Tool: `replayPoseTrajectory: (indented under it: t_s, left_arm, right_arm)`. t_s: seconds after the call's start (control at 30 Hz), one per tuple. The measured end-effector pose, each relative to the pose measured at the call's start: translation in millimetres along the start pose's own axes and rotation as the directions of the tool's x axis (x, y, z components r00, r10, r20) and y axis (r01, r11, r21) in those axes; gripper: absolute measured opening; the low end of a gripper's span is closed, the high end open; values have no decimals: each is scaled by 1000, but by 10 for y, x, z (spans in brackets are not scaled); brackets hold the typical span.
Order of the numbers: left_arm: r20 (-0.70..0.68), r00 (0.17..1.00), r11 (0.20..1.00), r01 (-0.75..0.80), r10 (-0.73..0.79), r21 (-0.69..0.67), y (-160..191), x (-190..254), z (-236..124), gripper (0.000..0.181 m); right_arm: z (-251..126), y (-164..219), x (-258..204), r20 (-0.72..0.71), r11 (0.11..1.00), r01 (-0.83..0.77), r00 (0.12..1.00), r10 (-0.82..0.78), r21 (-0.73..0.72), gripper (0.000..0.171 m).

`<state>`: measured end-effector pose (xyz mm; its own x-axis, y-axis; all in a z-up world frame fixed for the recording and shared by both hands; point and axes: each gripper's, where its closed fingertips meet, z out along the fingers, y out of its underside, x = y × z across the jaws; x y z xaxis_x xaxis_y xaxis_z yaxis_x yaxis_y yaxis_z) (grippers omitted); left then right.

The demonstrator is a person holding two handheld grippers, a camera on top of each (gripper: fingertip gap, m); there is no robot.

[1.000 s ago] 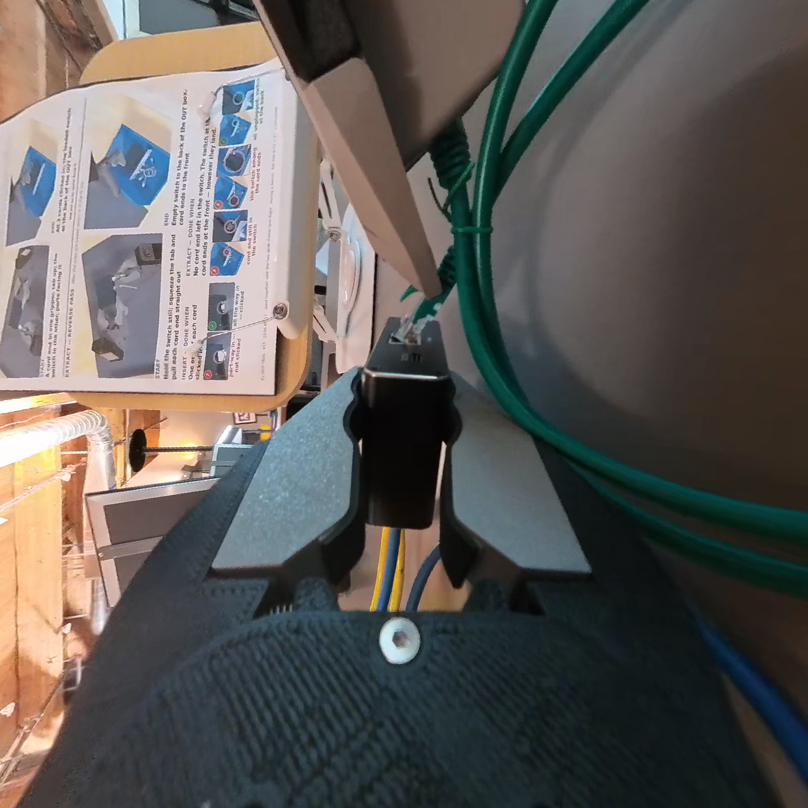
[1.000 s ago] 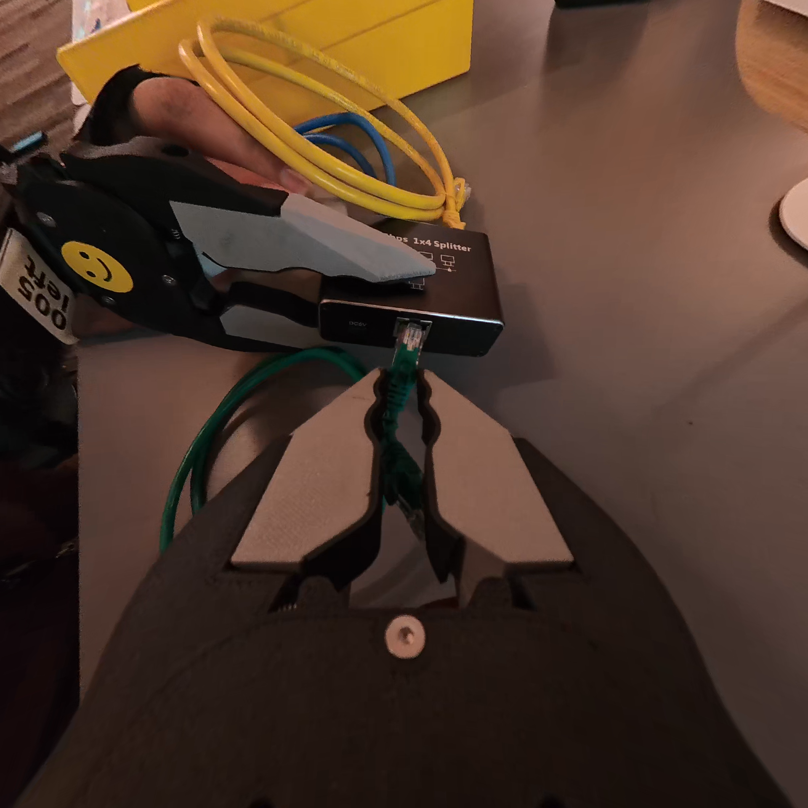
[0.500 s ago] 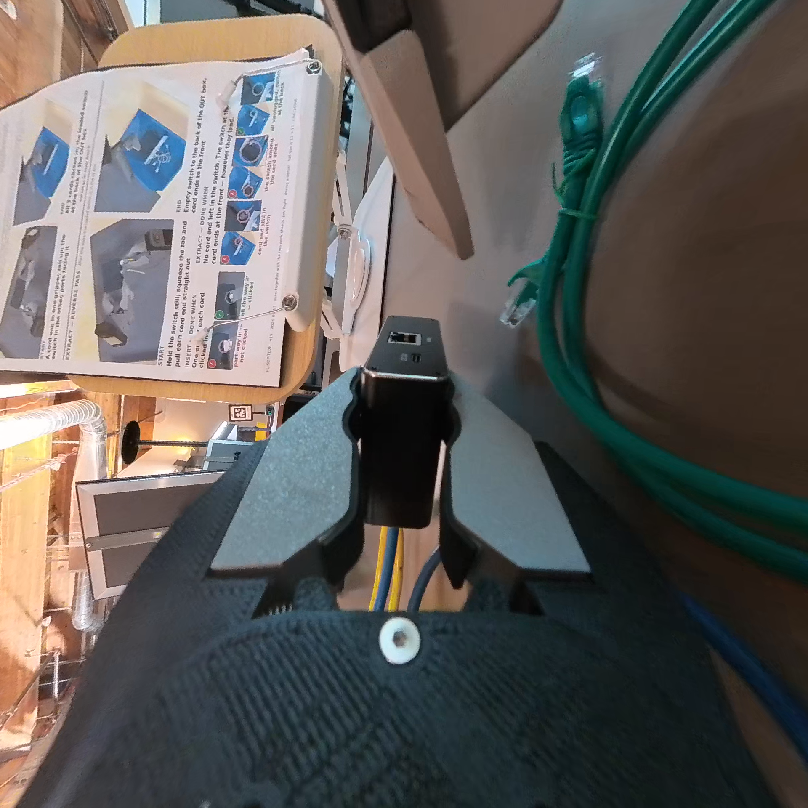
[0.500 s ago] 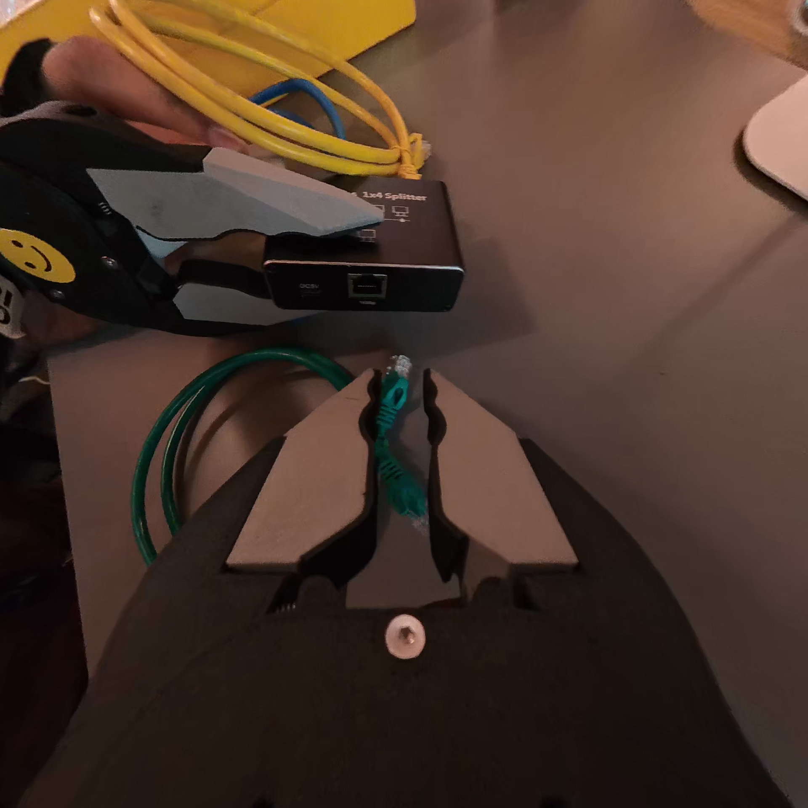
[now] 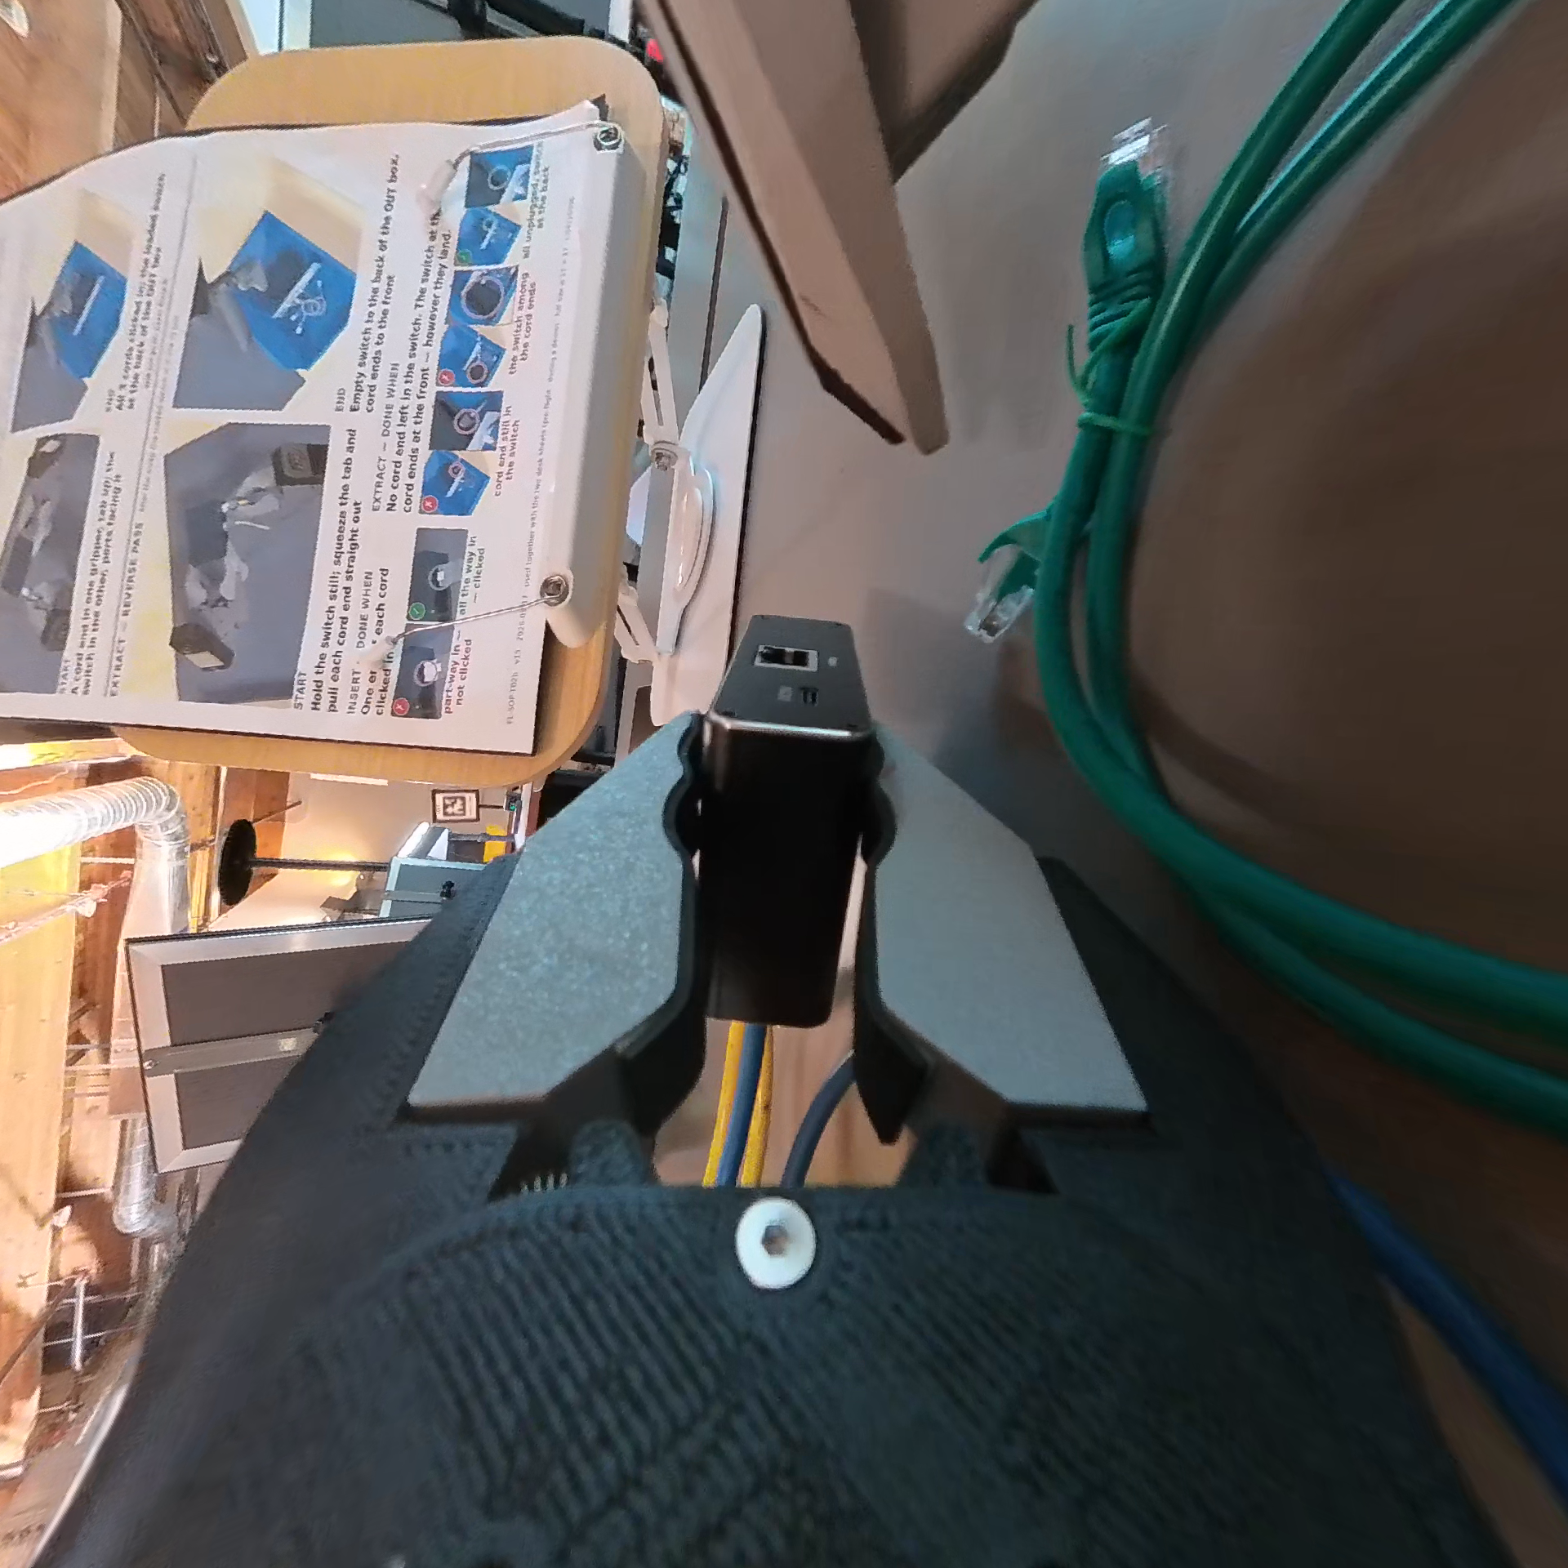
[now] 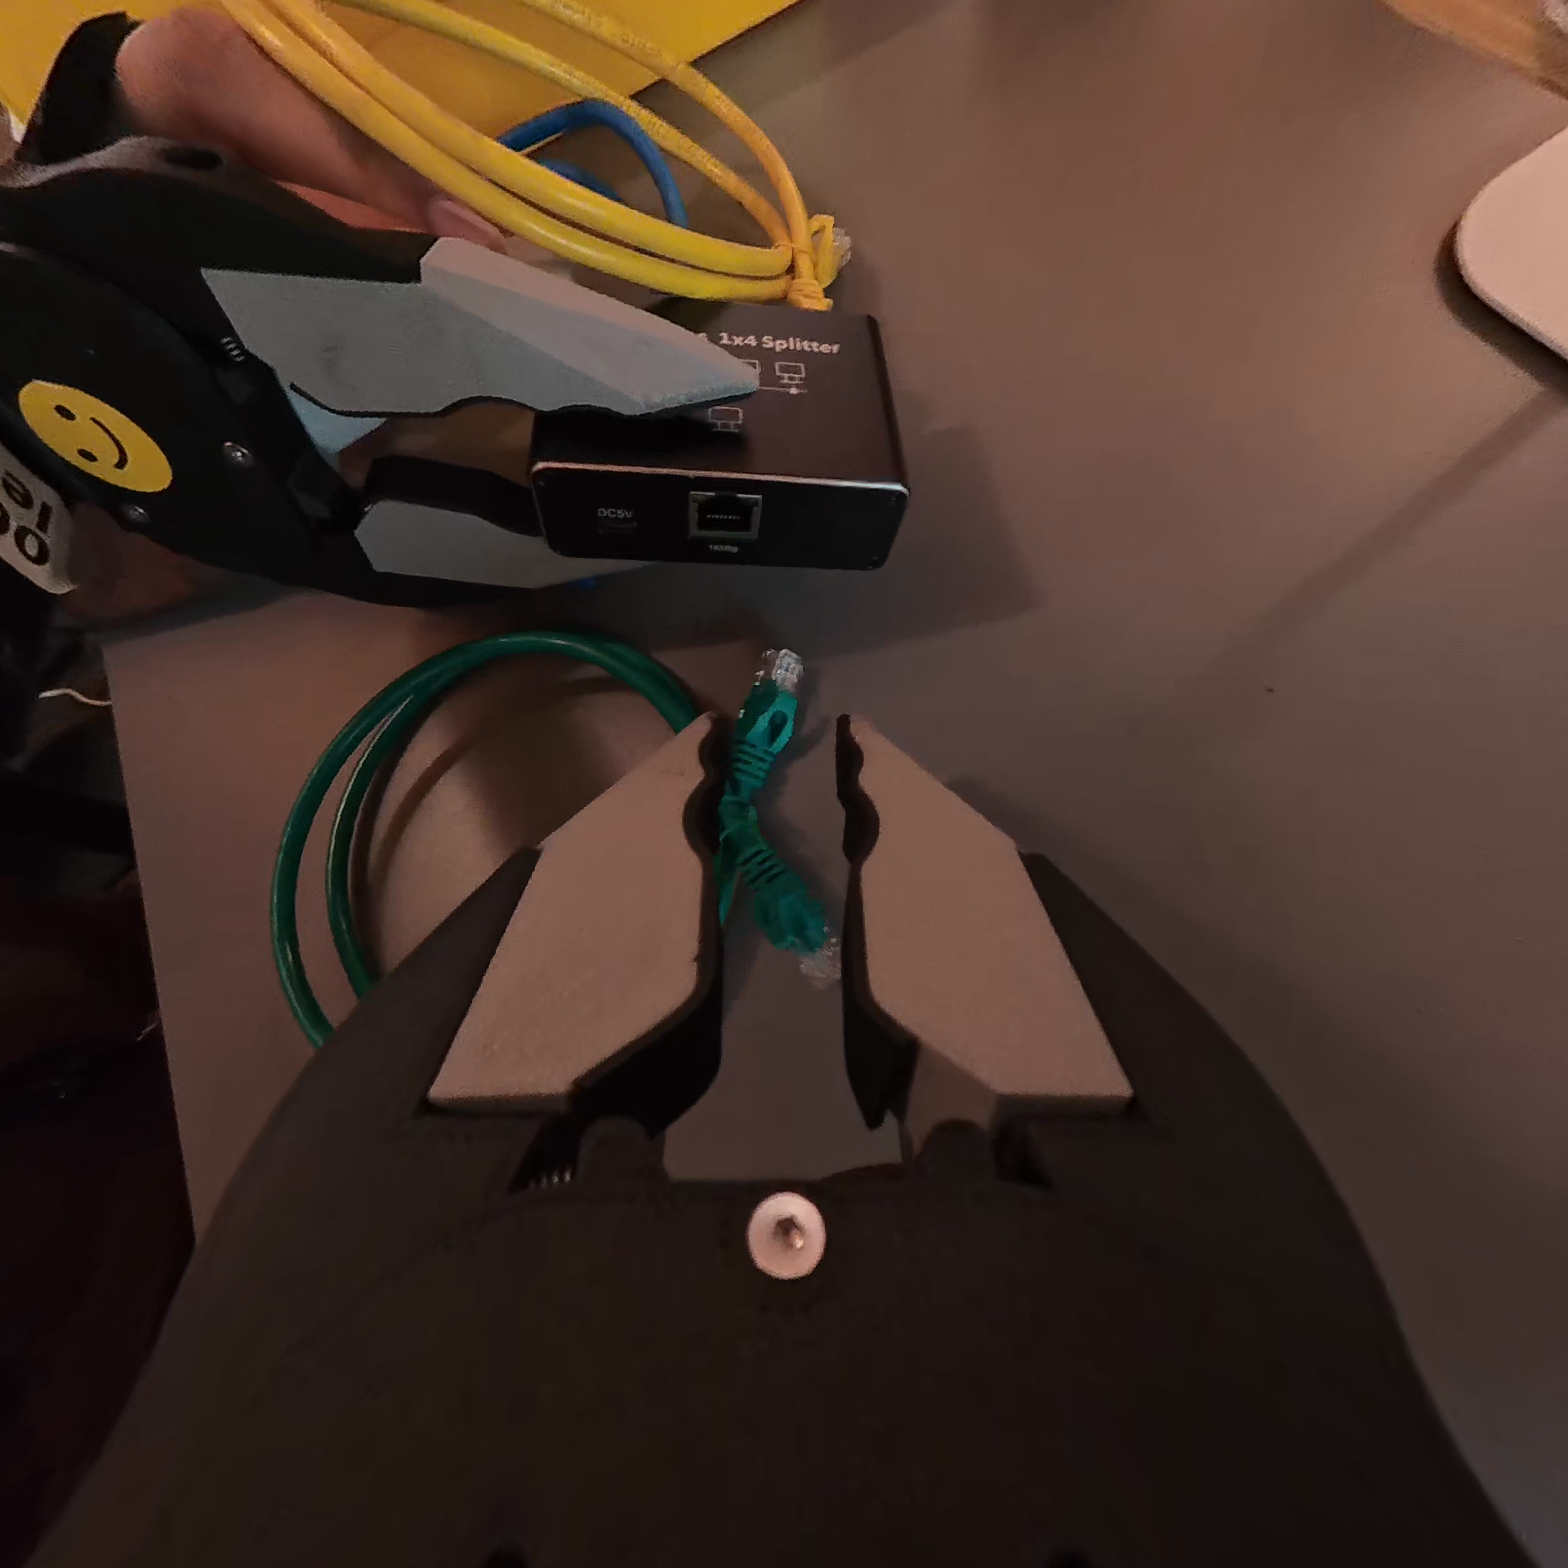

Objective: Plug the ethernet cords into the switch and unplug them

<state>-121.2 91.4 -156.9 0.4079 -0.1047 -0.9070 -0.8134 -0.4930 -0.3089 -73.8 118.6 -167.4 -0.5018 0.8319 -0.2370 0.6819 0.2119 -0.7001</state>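
Left hand-held gripper [image 5: 785, 755] clenched on the black switch [image 6: 721, 458], held just above the grey tabletop [image 6: 1188, 636] with its front port empty. Right hand-held gripper [image 6: 772, 730] released, fingers apart around the green ethernet cord [image 6: 755, 747], lying loose on the tabletop near the port. Behind the switch: yellow cord [image 6: 594, 187] coil touching its top edge, blue cord [image 6: 628, 144], yellow box [image 6: 543, 34]. Beyond, an instruction sheet [image 5: 280, 407] on a board.

The switch [image 6: 721, 458] is black with white markings. One cord [image 6: 339, 814] is green with clear plugs, another [image 6: 594, 212] yellow, a third [image 6: 611, 144] blue. The table [image 6: 1188, 679] is grey. A yellow smiley sticker [image 6: 89, 437] marks the black left gripper [image 5: 785, 755].
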Motion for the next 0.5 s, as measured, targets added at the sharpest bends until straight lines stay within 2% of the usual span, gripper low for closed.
replayPoseTrajectory:
  t_s: [0.3,0.37,0.43,0.5]
  left_arm:
    - [-5,1000,1000,-8,8,0,-3,22,12,33]
    - [-6,1000,1000,-9,9,-7,11,24,16,34]
    - [-5,1000,1000,-5,5,-4,13,21,14,34]
    - [-3,1000,1000,0,0,-4,16,11,10,34]
  right_arm:
    - [242,249,-185,63,987,58,997,-49,-148,31]
    - [282,273,-270,97,982,106,991,-91,-158,27]
    - [257,358,-447,196,964,190,969,-153,-187,18]
    - [205,383,-544,234,943,284,942,-241,-174,17]
